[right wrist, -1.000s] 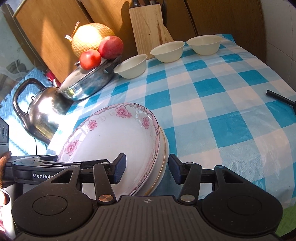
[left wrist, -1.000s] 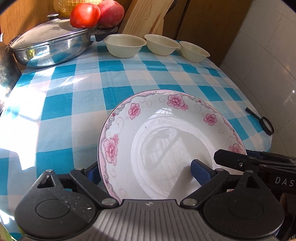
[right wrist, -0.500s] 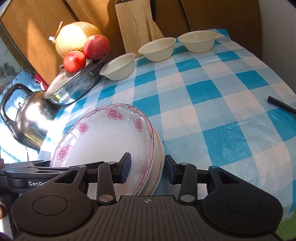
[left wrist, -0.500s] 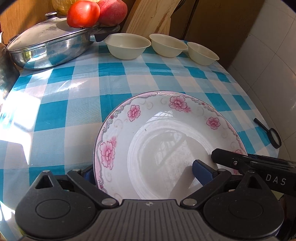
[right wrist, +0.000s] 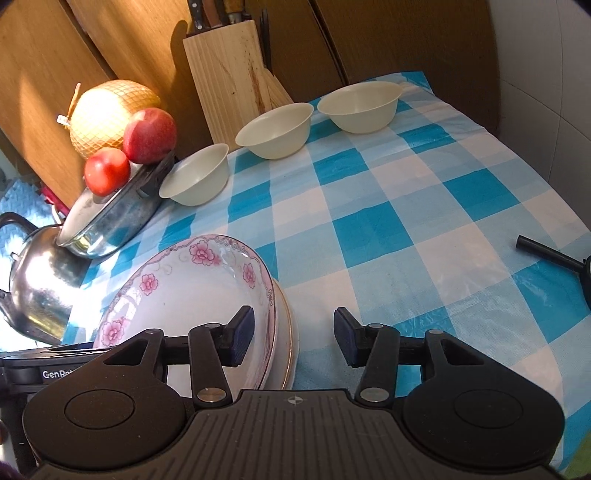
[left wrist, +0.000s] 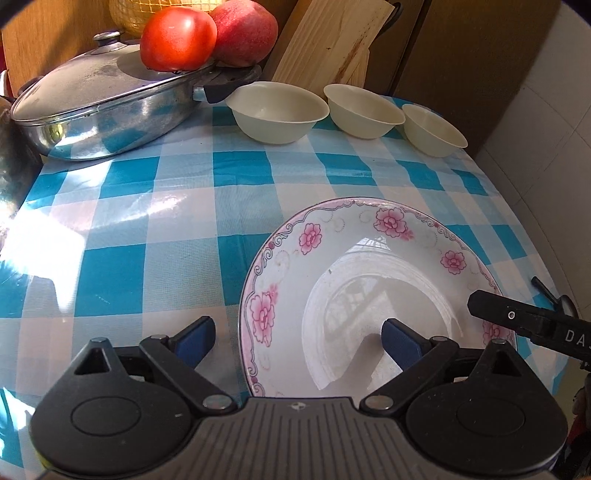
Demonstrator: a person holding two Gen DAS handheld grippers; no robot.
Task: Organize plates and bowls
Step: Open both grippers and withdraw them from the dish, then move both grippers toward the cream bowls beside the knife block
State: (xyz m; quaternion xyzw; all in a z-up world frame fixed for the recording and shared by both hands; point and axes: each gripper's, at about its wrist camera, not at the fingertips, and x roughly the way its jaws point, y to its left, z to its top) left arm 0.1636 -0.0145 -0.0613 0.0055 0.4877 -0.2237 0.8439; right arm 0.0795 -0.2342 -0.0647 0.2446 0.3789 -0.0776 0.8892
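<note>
A pink-flowered plate (left wrist: pixel 369 288) lies on top of a gold-rimmed white plate (right wrist: pixel 290 332) near the front edge of the checked tablecloth (left wrist: pixel 147 221). My left gripper (left wrist: pixel 297 338) is open and straddles the flowered plate's left rim. One finger is over the cloth and the other over the plate's well. My right gripper (right wrist: pixel 295 339) is open too and straddles the stack's right rim without touching it. Three cream bowls (left wrist: pixel 277 110) (left wrist: pixel 364 110) (left wrist: pixel 432 129) stand apart in a row at the back, also seen as the bowls (right wrist: pixel 275 129) in the right wrist view.
A lidded steel pan (left wrist: pixel 99 107) carrying a tomato (left wrist: pixel 177 38) and an apple (left wrist: pixel 243 31) stands back left, with a kettle (right wrist: pixel 37 288) beside it. A wooden knife block (right wrist: pixel 229 77) stands behind the bowls. A black-handled magnifier (right wrist: pixel 546 253) lies at the right edge, by a tiled wall.
The flowered plate, tilted up before, now lies flat on the stack. My left gripper's left finger has come out from behind the rim onto the cloth. Both grippers stay open.
</note>
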